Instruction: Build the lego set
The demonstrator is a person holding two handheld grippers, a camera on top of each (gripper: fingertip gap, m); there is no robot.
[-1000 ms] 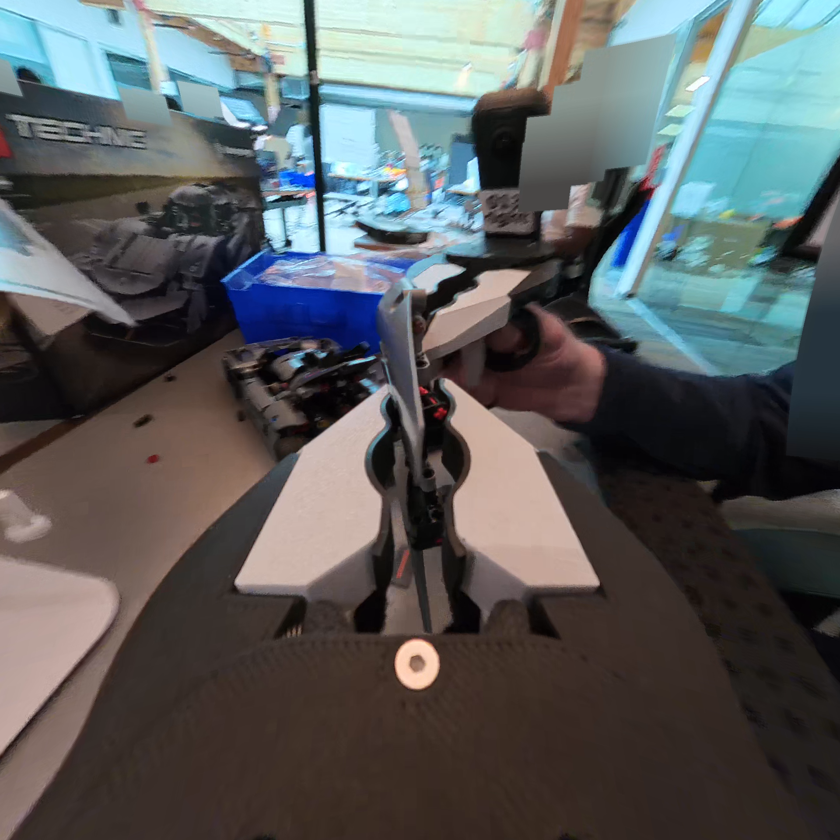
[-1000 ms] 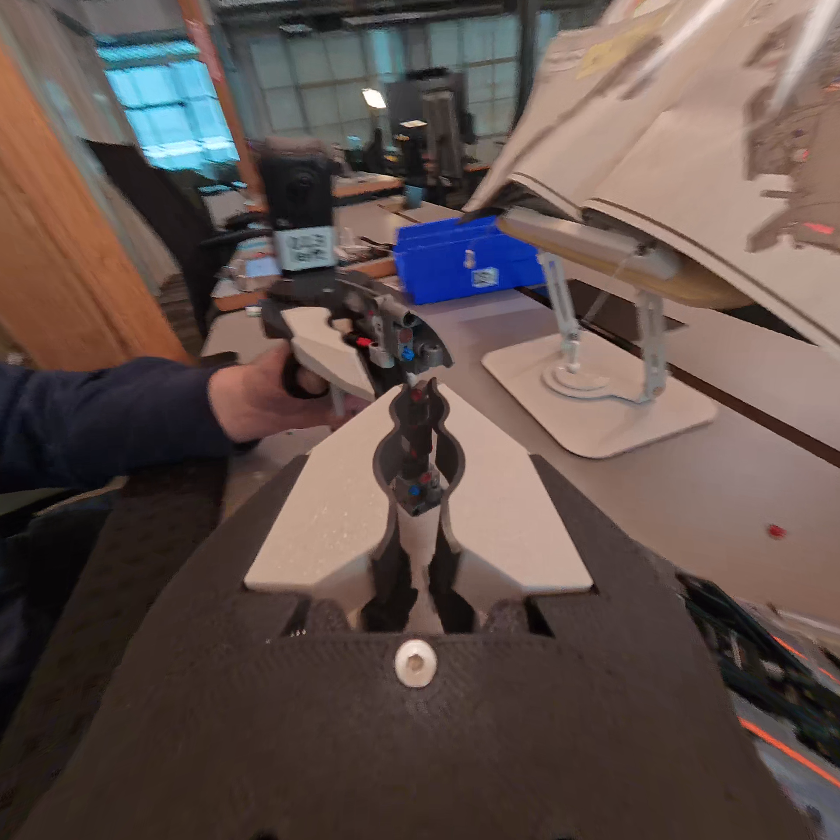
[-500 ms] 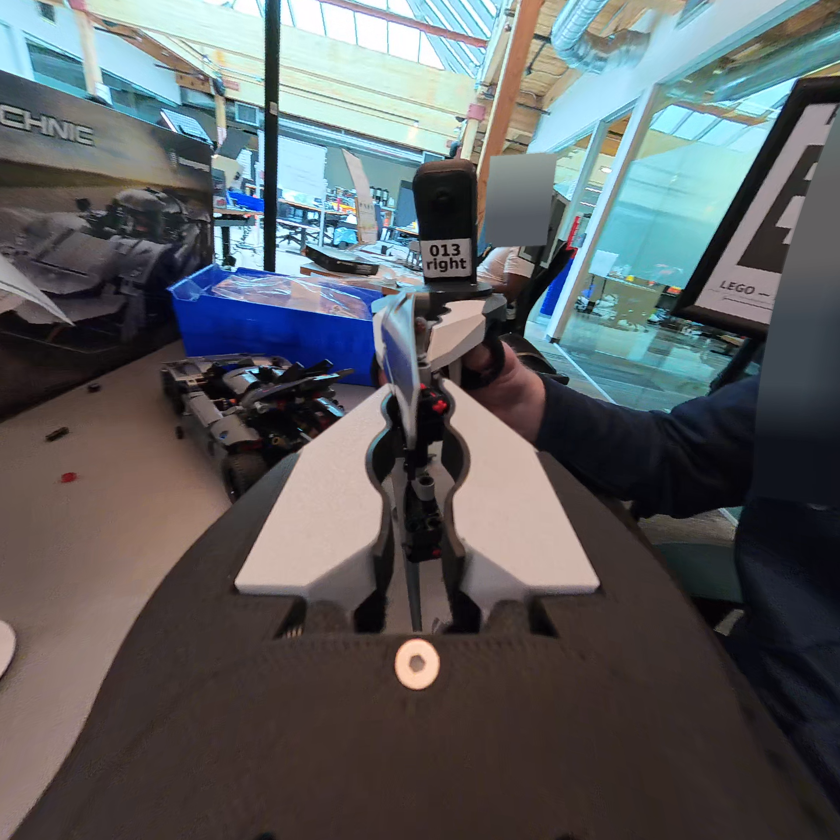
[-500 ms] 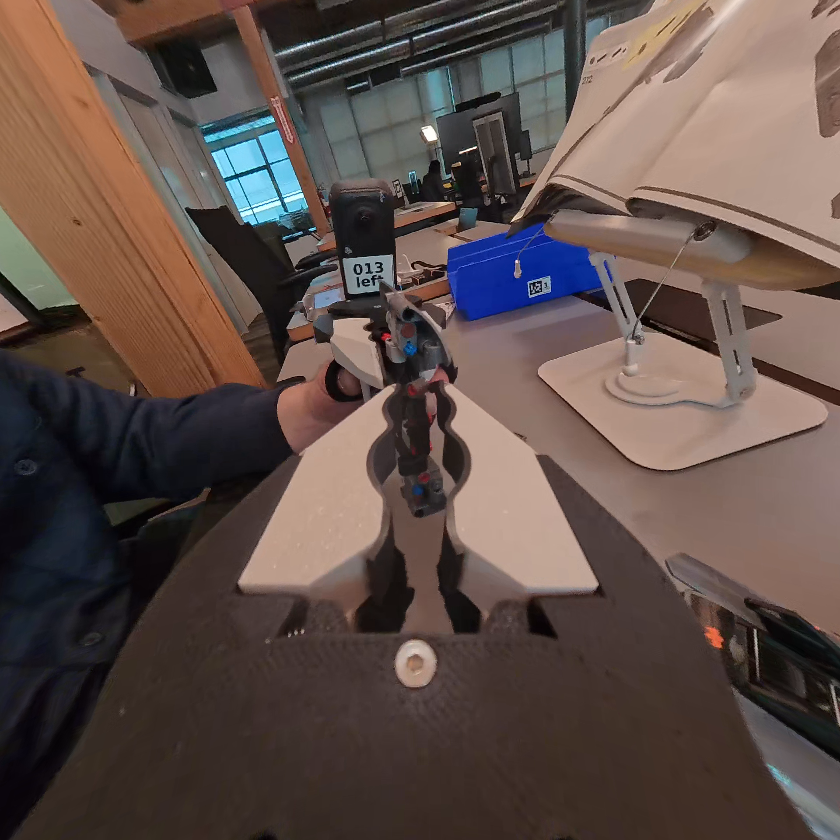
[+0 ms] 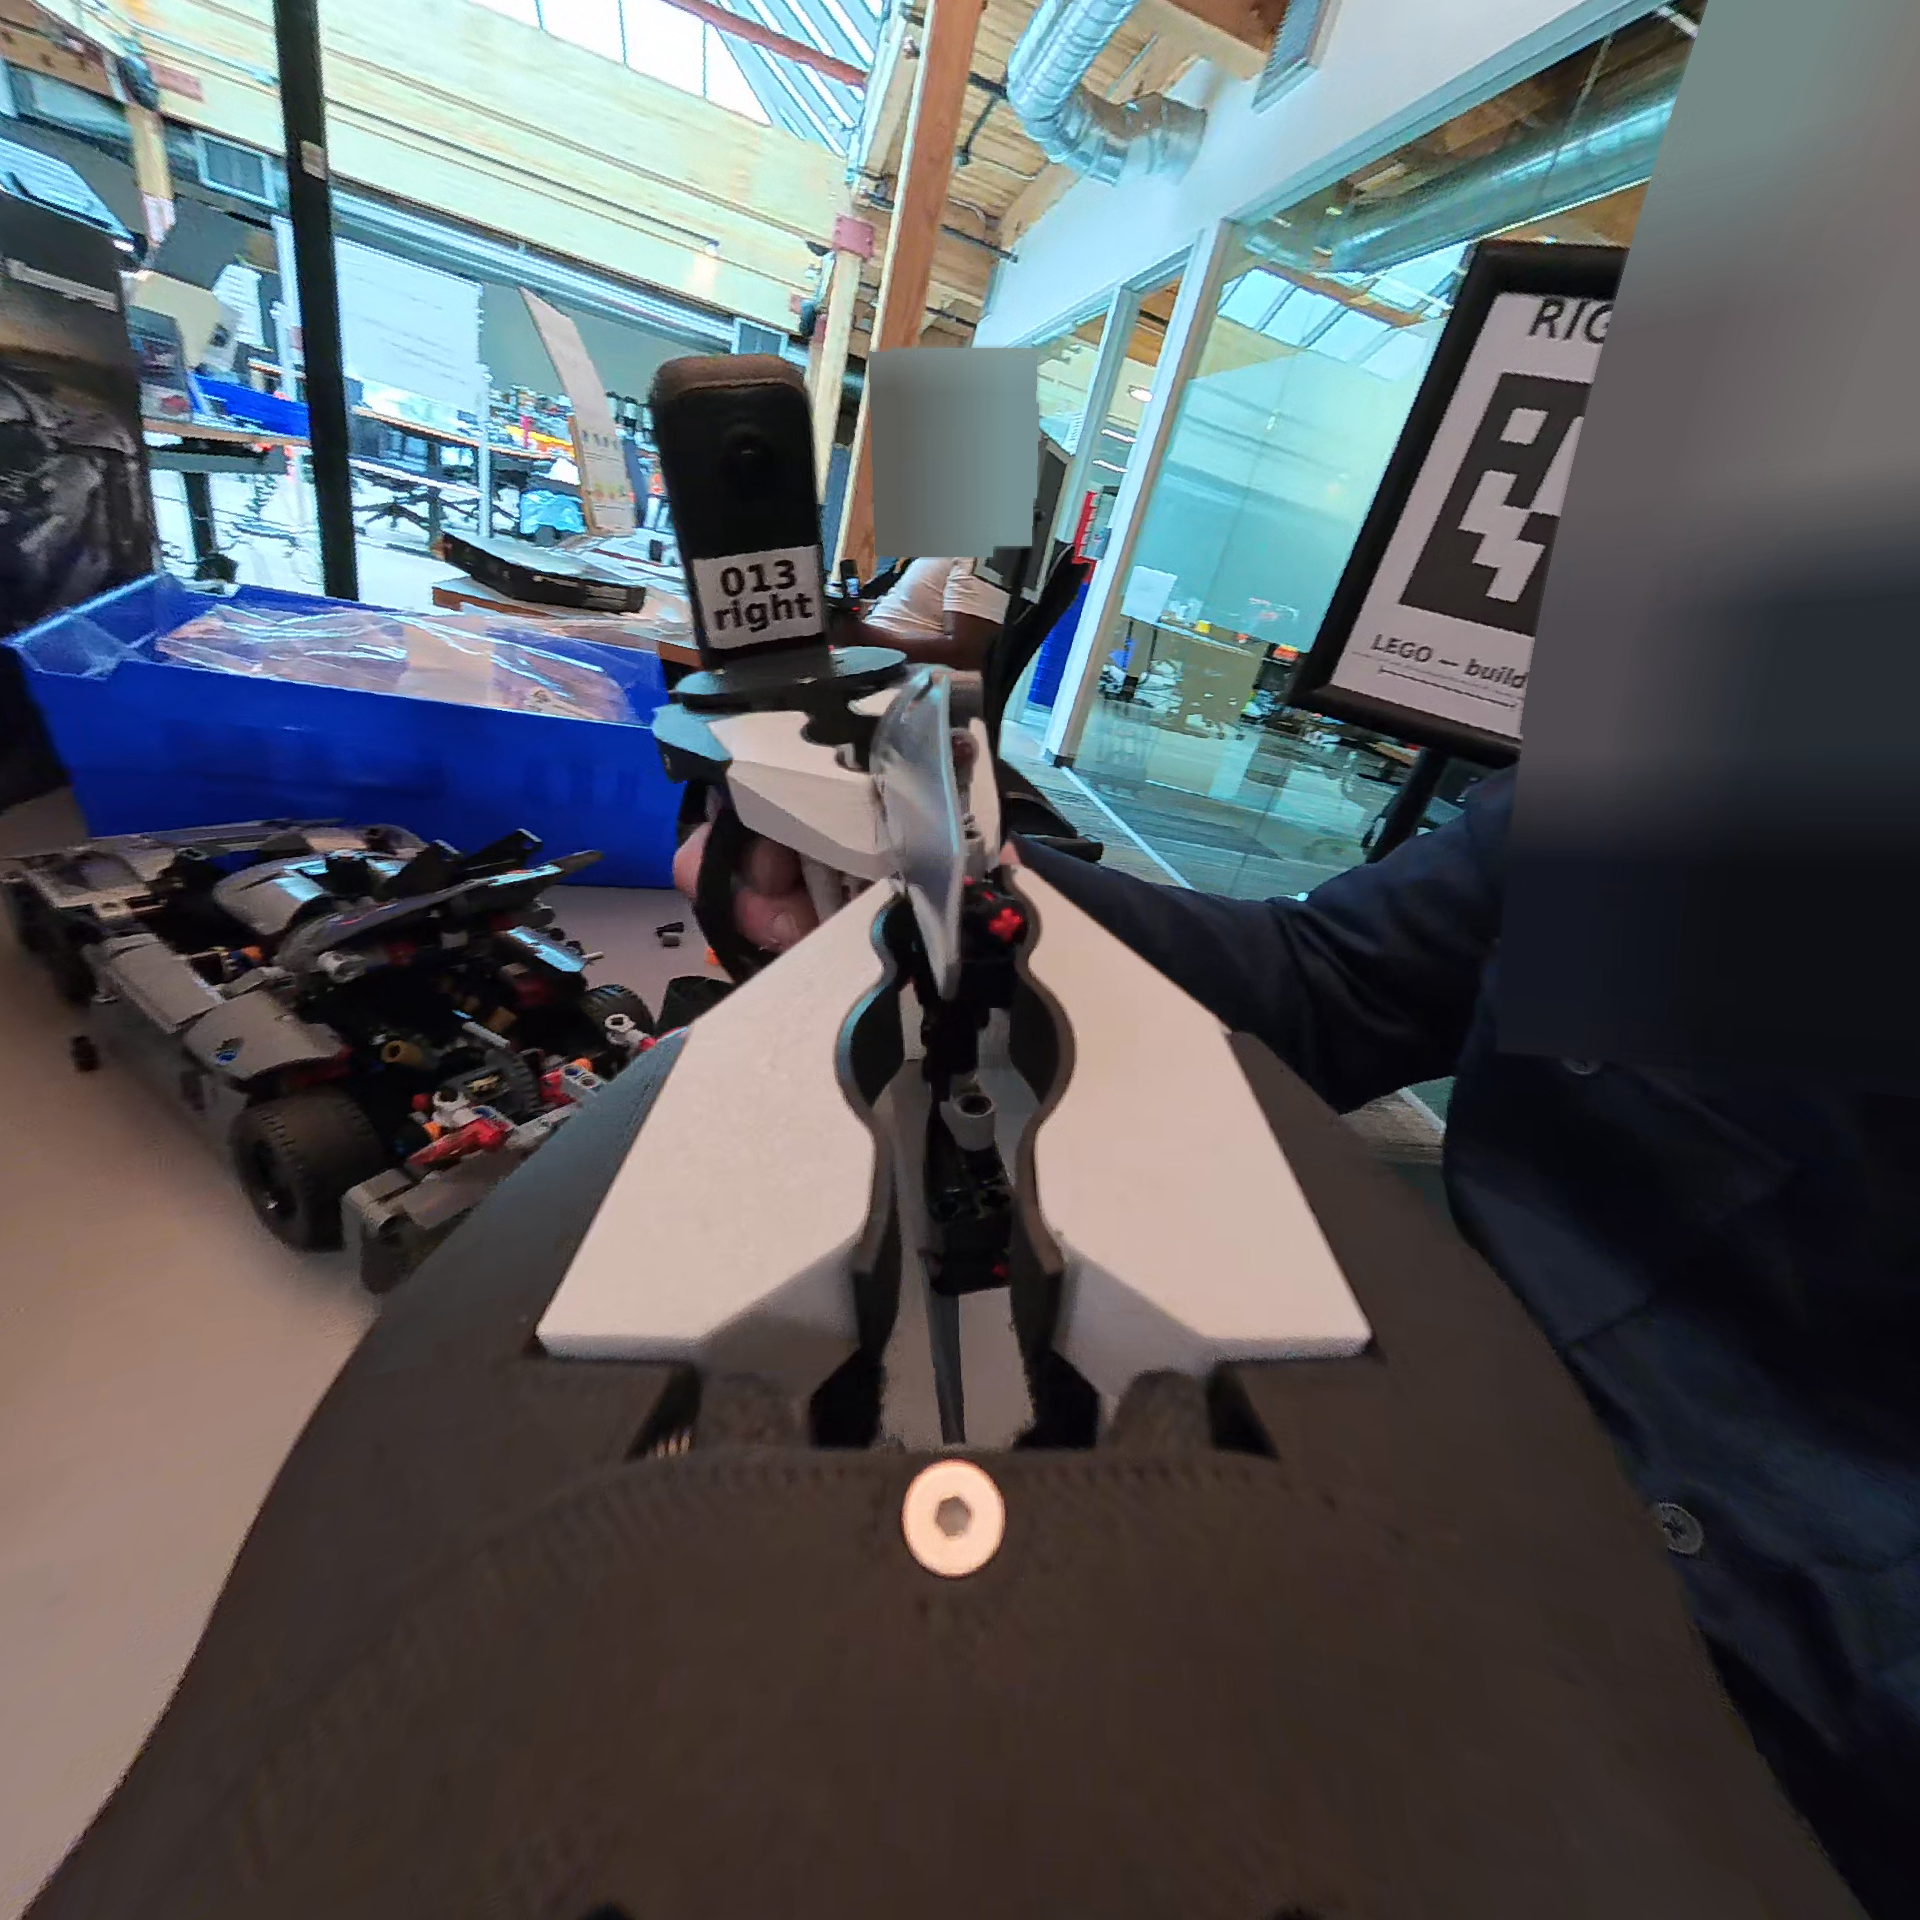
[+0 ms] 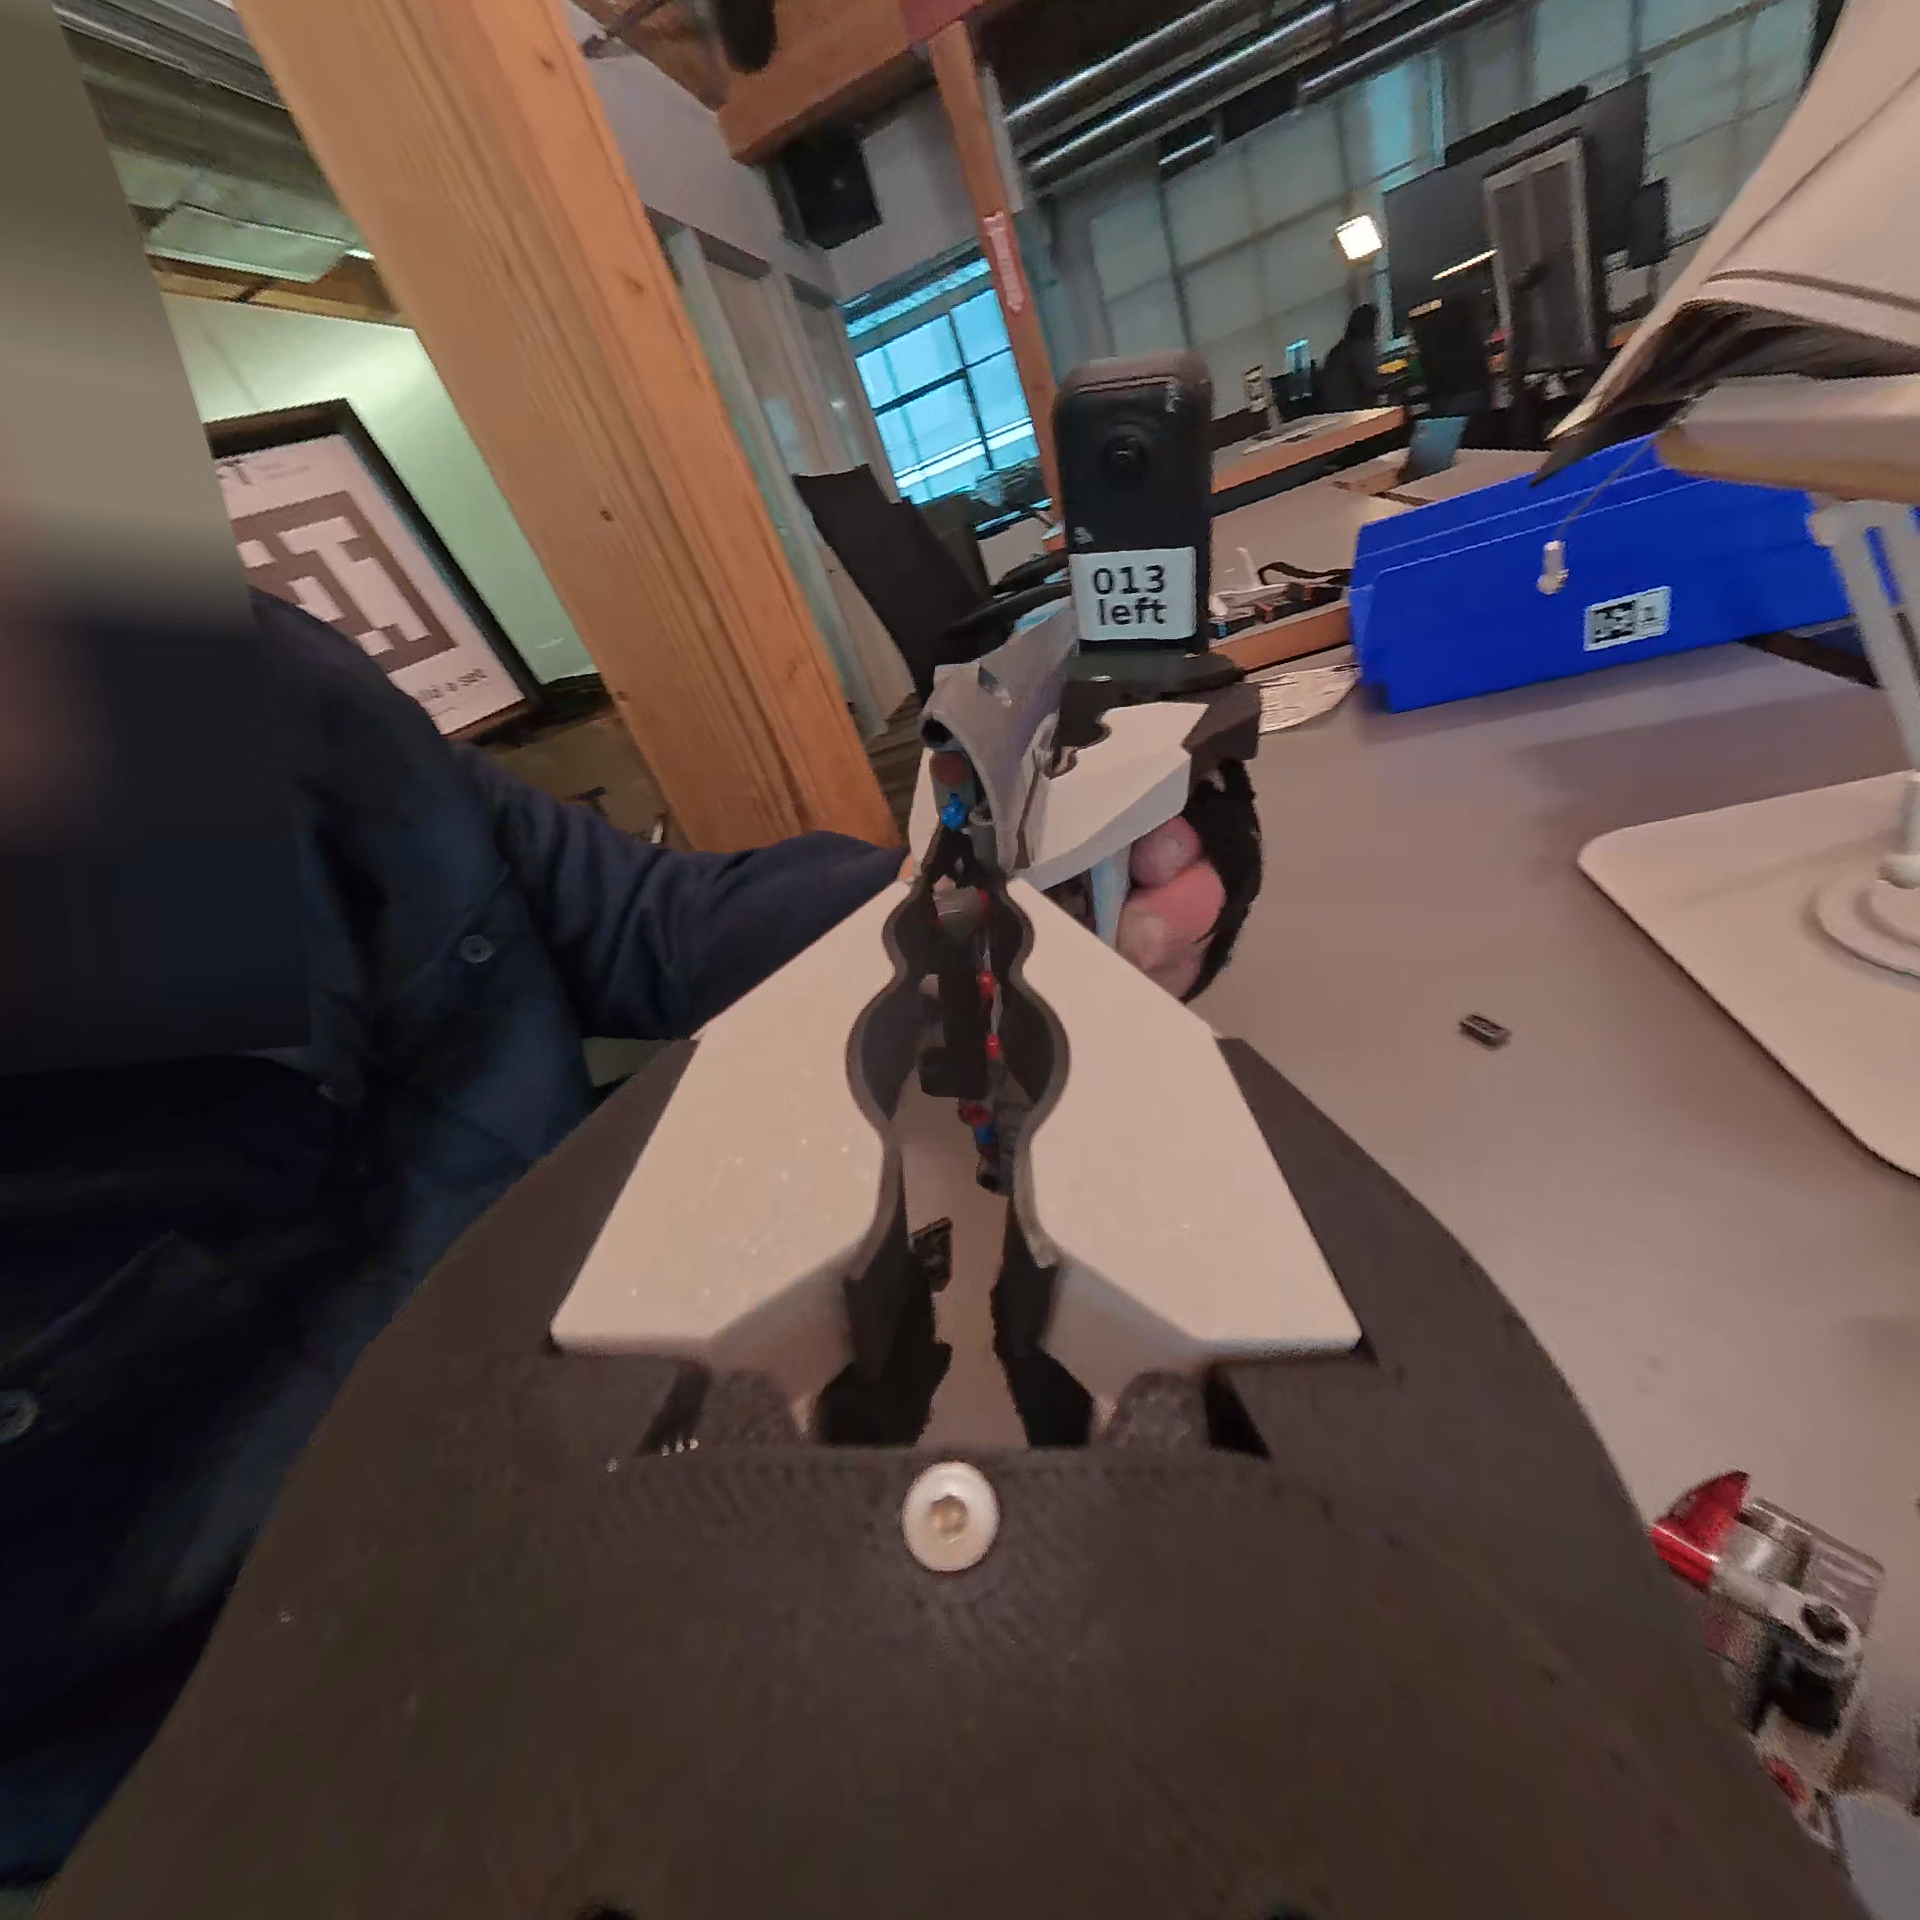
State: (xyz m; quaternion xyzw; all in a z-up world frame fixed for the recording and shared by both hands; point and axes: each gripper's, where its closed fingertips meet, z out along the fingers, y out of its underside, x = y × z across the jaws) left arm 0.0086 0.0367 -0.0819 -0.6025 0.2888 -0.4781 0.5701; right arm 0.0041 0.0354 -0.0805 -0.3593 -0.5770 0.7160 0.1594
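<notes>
Grey tabletop [image 5: 125, 1299] below (half-built dark model car [image 5: 312, 997] resting there); our left gripper [image 5: 951, 935] and right gripper [image 6: 961, 904] both pinched one black-and-grey brick subassembly [image 5: 961, 1143].

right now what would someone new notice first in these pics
First, the two white tongs meeting nose to nose in mid-air, the left tongs and right tongs both shut on one small black and grey lego sub-assembly with red pins. Next, the dark grey half-built lego car with black tyres on the table at the left of the left wrist view, in front of a blue plastic bin.
</notes>
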